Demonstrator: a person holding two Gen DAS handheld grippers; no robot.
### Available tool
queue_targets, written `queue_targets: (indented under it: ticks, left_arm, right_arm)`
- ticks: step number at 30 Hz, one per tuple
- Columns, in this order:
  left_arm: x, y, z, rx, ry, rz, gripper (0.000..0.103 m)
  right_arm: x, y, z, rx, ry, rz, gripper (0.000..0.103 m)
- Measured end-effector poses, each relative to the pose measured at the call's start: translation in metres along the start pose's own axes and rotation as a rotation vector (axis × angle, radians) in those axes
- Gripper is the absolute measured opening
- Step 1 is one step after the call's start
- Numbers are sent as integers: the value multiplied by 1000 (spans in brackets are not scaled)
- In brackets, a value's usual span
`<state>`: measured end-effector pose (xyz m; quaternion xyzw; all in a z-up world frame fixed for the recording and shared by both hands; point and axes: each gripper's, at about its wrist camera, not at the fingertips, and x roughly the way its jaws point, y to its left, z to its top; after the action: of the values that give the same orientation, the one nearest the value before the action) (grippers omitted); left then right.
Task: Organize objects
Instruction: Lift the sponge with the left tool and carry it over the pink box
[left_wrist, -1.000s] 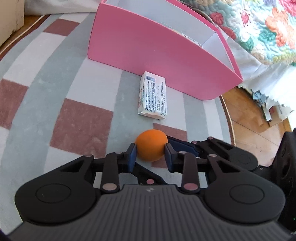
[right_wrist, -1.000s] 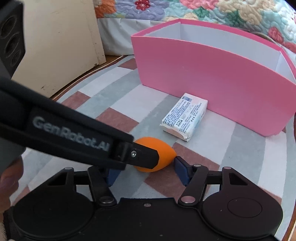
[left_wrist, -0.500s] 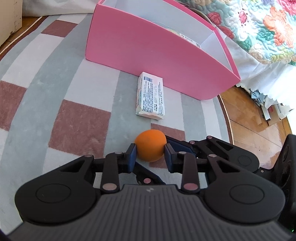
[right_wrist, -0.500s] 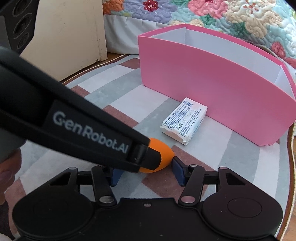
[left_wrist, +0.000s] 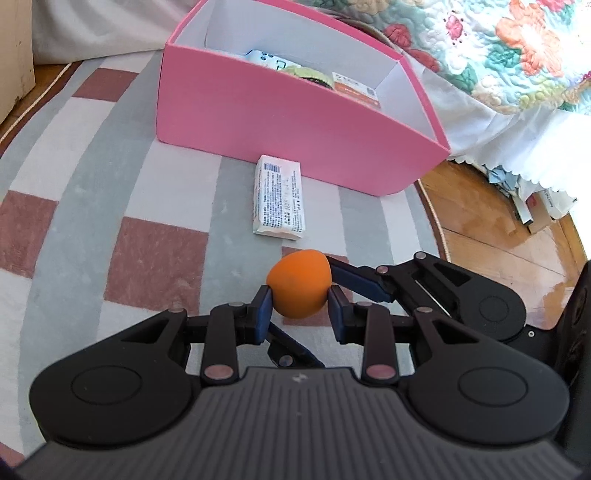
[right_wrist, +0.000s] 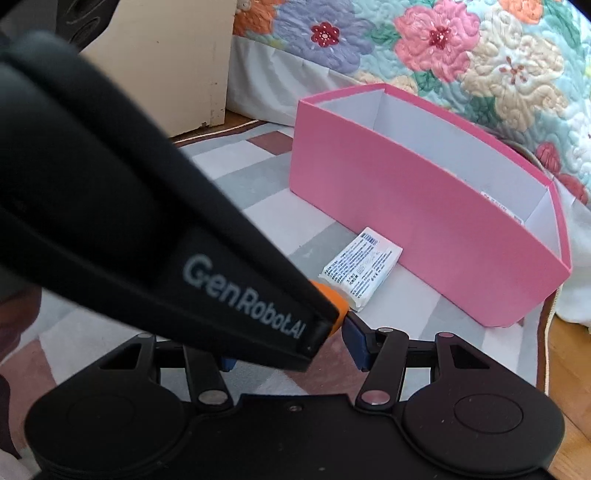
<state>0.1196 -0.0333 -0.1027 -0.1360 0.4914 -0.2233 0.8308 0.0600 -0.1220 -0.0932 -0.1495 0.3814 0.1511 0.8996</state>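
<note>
Since a second ago the box has slid lower in the left wrist view, so its contents now show, and the left tool's body has spread across more of the right wrist view

Nearest, at lower centre of the left view, the left tool (left_wrist: 299, 308) is clamped on the orange ball (left_wrist: 298, 282), both blue pads pressed into its sides. The right tool (left_wrist: 334, 275) comes in from the lower right with one pad just beside the ball; in its own view the left tool hides most of the gap, so I cannot tell whether it grips. Whether the ball is lifted or on the rug (left_wrist: 155, 254) I also cannot tell

Further up, mid-frame, a white packet (left_wrist: 279, 201) lies flat on the rug, just in front of the pink box (left_wrist: 280, 125). Inside the box, at upper centre, a few packaged items (left_wrist: 314, 72) are already stowed

My reading: partly done. Some things are boxed; the ball is in hand but not yet in, and the packet is untouched
</note>
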Motion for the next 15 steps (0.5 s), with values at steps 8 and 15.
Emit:
queue_targets:
  ticks: [8,15]
  left_arm:
    - [-23,-5,5,36,23,-52,33]
    - [-40,-22,8,106,12,-69,33]
  right_arm:
    - [-21,10,10,-85,-36,-21,62]
    - [-40,-1,16,-67,-61,-2,62]
